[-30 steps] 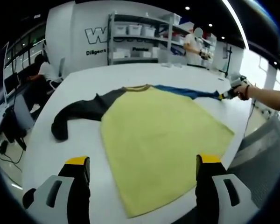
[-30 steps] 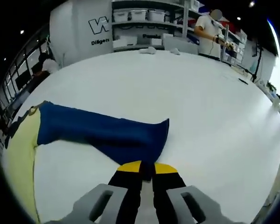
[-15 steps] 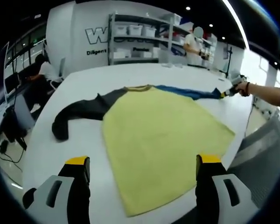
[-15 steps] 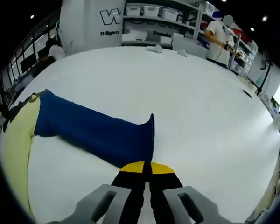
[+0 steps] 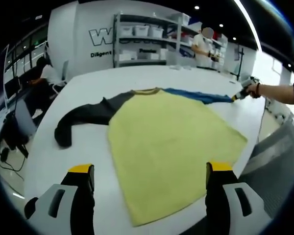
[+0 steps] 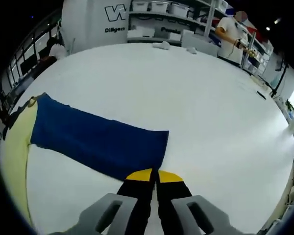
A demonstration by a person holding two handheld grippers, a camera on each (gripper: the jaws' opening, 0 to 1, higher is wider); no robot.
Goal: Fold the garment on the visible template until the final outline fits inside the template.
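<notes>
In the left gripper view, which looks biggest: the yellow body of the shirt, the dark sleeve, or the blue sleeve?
1. Yellow body
2. Dark sleeve
3. Blue sleeve, though it lies farther from the camera and stretched out edge-on, so it may only look smaller than the dark one.

bare table (image 6: 210, 112) beyond blue sleeve (image 6: 98, 142)
</notes>
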